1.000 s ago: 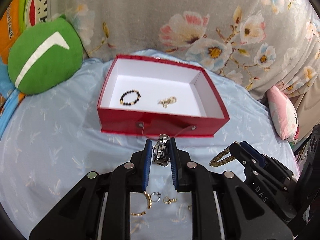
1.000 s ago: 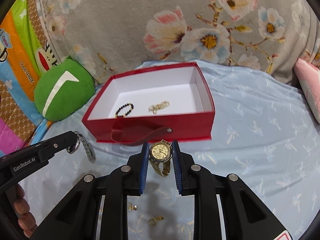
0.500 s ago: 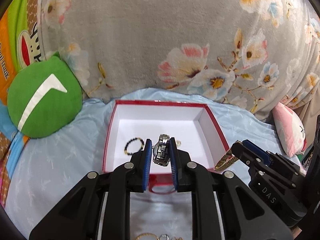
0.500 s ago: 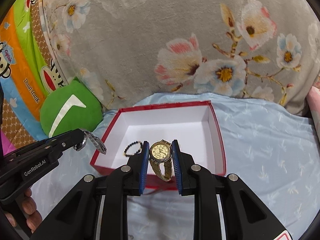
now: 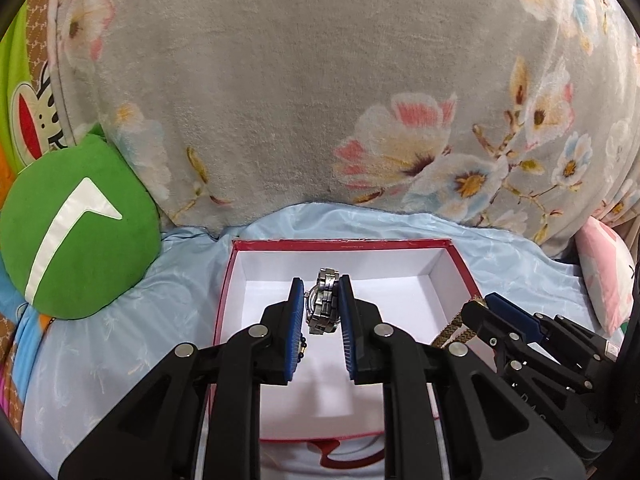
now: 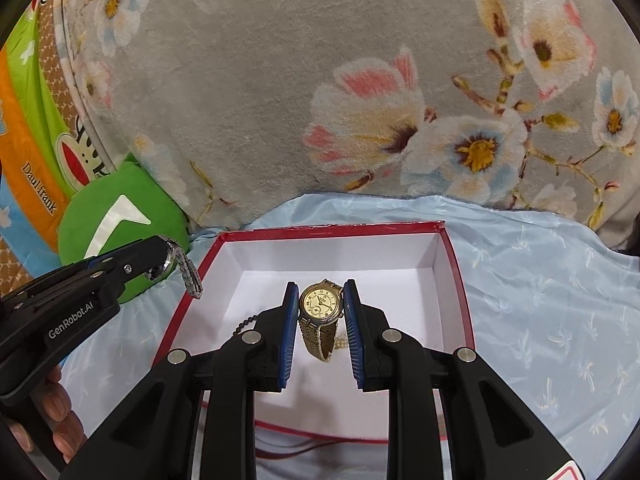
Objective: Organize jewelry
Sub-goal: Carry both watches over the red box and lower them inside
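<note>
My left gripper [image 5: 320, 292] is shut on a silver watch [image 5: 323, 304], held above the white floor of the red box [image 5: 340, 245]. My right gripper [image 6: 321, 300] is shut on a gold watch [image 6: 320, 312] whose band hangs down over the same red box [image 6: 328, 230]. In the right wrist view the left gripper [image 6: 168, 258] enters from the left with the silver watch [image 6: 186, 270] dangling by the box's left rim. A black bead bracelet [image 6: 244, 325] and a pale gold chain [image 6: 340, 342] lie in the box, mostly hidden behind my fingers.
A green round cushion [image 5: 76, 232] lies left of the box on the light blue sheet [image 6: 540, 300]. A grey floral blanket [image 5: 320, 100] rises behind it. A pink pillow [image 5: 604, 268] sits at the right. A hand [image 6: 52, 416] grips the left tool.
Both grippers have moved forward and up with their watches, from in front of the box to over its inside. The loose jewelry on the sheet has dropped out of view.
</note>
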`<state>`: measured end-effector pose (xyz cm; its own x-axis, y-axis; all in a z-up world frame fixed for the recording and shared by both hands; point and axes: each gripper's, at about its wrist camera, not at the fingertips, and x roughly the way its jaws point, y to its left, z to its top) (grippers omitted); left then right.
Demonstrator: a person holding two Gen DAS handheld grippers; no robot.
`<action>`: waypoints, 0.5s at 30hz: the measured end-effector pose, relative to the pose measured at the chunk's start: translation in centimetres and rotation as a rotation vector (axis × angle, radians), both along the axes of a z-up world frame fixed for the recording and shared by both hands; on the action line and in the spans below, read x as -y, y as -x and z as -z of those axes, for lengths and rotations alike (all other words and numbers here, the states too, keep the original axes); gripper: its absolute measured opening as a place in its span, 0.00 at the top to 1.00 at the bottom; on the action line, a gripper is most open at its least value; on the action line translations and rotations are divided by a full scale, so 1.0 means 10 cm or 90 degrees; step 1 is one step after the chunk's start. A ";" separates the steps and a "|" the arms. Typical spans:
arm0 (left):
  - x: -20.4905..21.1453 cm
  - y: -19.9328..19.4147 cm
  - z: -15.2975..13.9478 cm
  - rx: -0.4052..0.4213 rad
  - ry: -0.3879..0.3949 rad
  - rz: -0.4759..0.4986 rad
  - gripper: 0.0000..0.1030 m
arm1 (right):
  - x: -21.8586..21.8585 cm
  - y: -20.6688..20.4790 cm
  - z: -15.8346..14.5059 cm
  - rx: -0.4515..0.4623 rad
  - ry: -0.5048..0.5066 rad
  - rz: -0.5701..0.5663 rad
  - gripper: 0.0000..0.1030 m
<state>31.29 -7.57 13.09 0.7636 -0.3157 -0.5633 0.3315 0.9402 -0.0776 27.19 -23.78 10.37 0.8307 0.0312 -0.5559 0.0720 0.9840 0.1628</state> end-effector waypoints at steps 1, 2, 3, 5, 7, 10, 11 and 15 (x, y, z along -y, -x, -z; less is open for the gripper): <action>0.02 -0.05 0.03 -0.002 -0.001 -0.001 0.84 | 0.01 -0.04 0.03 -0.003 0.000 0.001 0.79; 0.03 -0.08 0.05 -0.004 -0.001 -0.001 0.84 | 0.02 -0.08 0.05 -0.005 0.000 0.002 0.79; 0.05 -0.13 0.08 -0.007 -0.002 -0.001 0.84 | 0.03 -0.12 0.07 -0.008 -0.001 0.003 0.79; 0.08 -0.21 0.12 -0.011 -0.003 -0.001 0.84 | 0.05 -0.20 0.12 -0.013 0.000 0.005 0.79; 0.10 -0.28 0.16 -0.013 -0.005 -0.004 0.84 | 0.08 -0.27 0.17 -0.018 0.000 0.007 0.79; 0.15 -0.39 0.21 -0.014 -0.012 -0.007 0.84 | 0.12 -0.38 0.22 -0.025 -0.001 0.011 0.79; 0.17 -0.43 0.23 -0.016 -0.014 -0.007 0.84 | 0.13 -0.41 0.25 -0.028 0.000 0.012 0.79; 0.22 -0.59 0.31 -0.024 -0.019 -0.012 0.84 | 0.19 -0.56 0.34 -0.041 0.003 0.017 0.79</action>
<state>37.21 -9.78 9.96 0.7477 -0.2837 -0.6004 0.3106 0.9486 -0.0615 32.81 -25.64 6.94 0.7941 0.0065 -0.6078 0.1081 0.9825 0.1518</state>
